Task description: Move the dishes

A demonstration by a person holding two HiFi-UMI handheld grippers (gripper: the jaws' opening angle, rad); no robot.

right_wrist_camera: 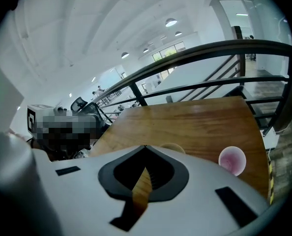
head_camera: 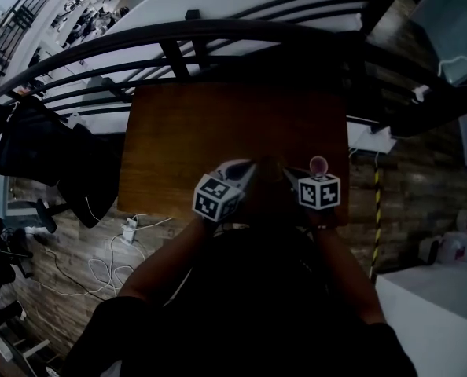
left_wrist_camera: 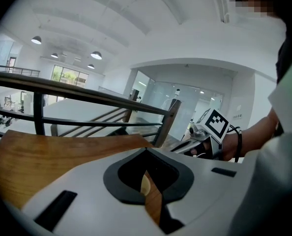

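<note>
- the person held both tools low over the near edge of the brown wooden table (head_camera: pixel 218 132).
- the left gripper (left_wrist_camera: pixel 146 168) had its jaws pressed together, with only a thin slit between them.
- nothing was pinched in it. through the slit showed the wood and a small cream bit (left_wrist_camera: pixel 146 185); i could not tell what that bit was.
- the right gripper (right_wrist_camera: pixel 145 168) also had its jaws pressed together, with a thin slit that showed only wood. it held nothing.
- a small pink cup (right_wrist_camera: pixel 232 160) stood upright on the table near the near right corner, just beside the right gripper and not touching it.
- the rim of a tan round dish (right_wrist_camera: pixel 173 147) peeked over the top of the right gripper, to the left of the pink cup. most of it was hidden.
- the two grippers were near each other at the near edge, each with its marker cube (head_camera: pixel 216 196) facing up.
- the rest of the table top, toward the far edge, was bare wood.
- a dark railing (head_camera: pixel 218 34) ran along behind the far edge of the table.
- white wires (head_camera: pixel 100 269) lay on the floor past the left edge.
</note>
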